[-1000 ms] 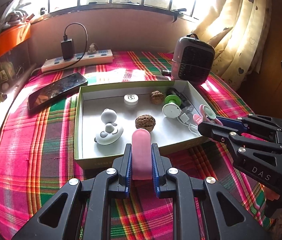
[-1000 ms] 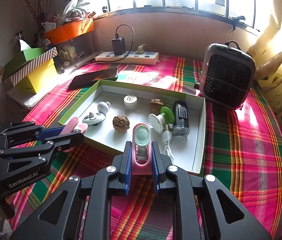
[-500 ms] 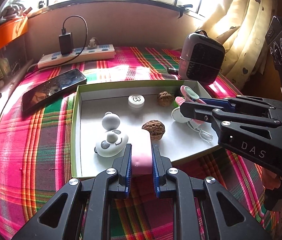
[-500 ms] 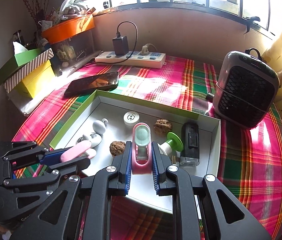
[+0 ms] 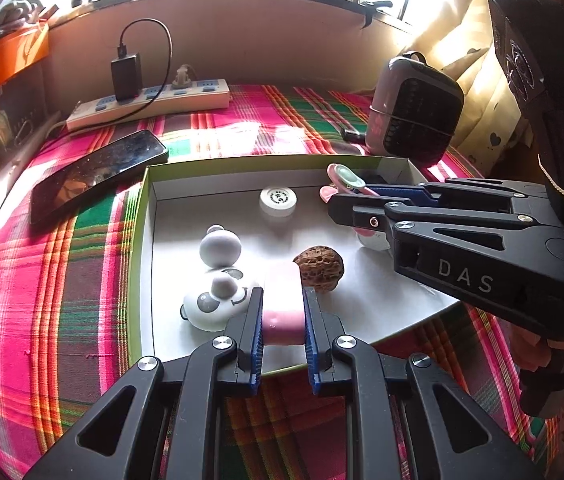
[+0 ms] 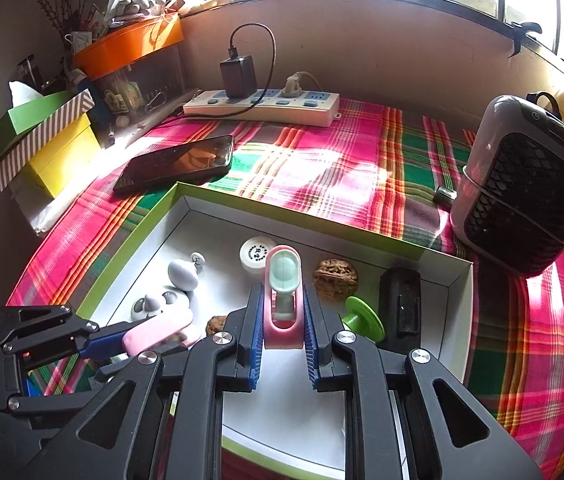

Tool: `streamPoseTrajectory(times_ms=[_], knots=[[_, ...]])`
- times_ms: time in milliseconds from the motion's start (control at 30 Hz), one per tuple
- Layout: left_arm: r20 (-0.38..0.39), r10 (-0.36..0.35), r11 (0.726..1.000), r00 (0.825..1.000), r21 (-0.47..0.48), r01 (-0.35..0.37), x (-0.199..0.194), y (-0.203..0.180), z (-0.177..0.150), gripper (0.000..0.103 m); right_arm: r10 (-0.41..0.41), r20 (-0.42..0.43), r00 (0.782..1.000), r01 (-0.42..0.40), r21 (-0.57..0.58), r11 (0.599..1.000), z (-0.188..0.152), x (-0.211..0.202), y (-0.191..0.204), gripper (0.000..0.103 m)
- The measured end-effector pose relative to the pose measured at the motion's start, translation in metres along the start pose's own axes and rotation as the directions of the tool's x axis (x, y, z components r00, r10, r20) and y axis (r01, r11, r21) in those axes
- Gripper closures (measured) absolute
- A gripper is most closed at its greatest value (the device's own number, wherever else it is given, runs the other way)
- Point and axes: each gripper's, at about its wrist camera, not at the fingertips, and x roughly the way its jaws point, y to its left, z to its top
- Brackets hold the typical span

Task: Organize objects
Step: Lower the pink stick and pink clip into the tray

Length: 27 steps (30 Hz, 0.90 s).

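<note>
My left gripper is shut on a plain pink oblong piece, held over the front of the green-rimmed white box. My right gripper is shut on a pink holder with a mint-green insert, held over the box's middle; it also shows in the left wrist view. In the box lie a panda figure, a grey egg-shaped piece, a white round disc, two walnuts, a green-capped piece and a black block.
The box sits on a plaid cloth. A phone lies behind its left corner, a power strip with charger at the back wall. A small heater stands at the right. Stacked boxes are at far left.
Both grippers have moved forward and lower over the box with their pieces held. The right gripper went from the box's right edge toward its middle.
</note>
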Motion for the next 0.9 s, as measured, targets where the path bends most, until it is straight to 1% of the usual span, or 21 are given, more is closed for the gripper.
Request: streamPoseTrajectory(times_ms=[267,633,900], knots=[[-0.004,-0.003,1.000,1.000,-0.003,0.003,0.006,0.001,0.002,0.087,0.017,-0.027,1.000,-0.017,0.006,1.000,0.003,0.010,-0.002,0.085],[-0.006,-0.015,1.000,1.000,-0.009,0.015,0.008,0.004,0.003,0.087,0.009,-0.067,0.998,-0.009,0.006,1.000,0.007,0.027,-0.002,0.085],[-0.007,-0.019,1.000,1.000,-0.012,0.019,0.009,0.005,0.002,0.087,0.003,-0.081,0.997,-0.002,0.011,1.000,0.005,0.030,-0.002,0.084]])
